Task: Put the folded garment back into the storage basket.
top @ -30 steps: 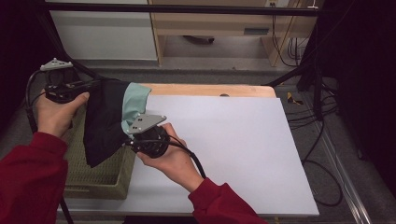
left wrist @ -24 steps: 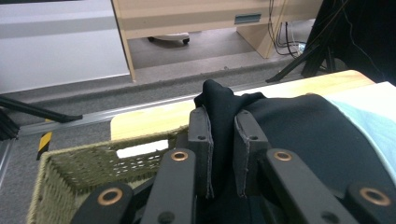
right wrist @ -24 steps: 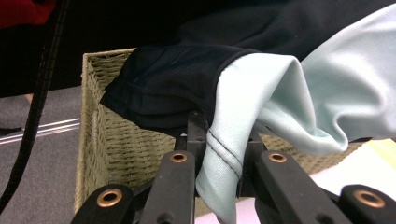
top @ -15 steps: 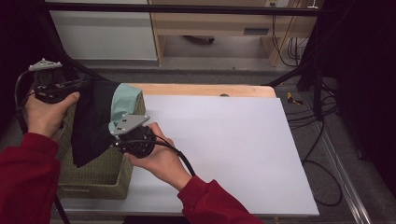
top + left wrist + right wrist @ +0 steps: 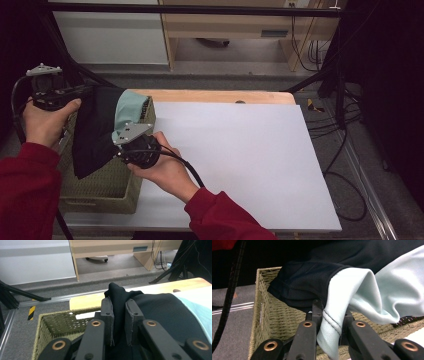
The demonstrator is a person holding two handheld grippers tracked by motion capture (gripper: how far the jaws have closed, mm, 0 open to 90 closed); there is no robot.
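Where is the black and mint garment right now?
In the high view the garment hangs at the table's left side over the woven basket, stretched between the left tool and the right tool.

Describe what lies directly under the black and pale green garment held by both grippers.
Under the black and pale green garment sits an olive woven basket at the white table edge. The garment covers most of its inside, so contents stay hidden.

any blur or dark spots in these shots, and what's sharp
High view: dim at the left and right edges, the white table evenly lit, no glare. Left gripper view: black garment sharp, little fold detail. Right gripper view: pale fabric crisp, top left dark.
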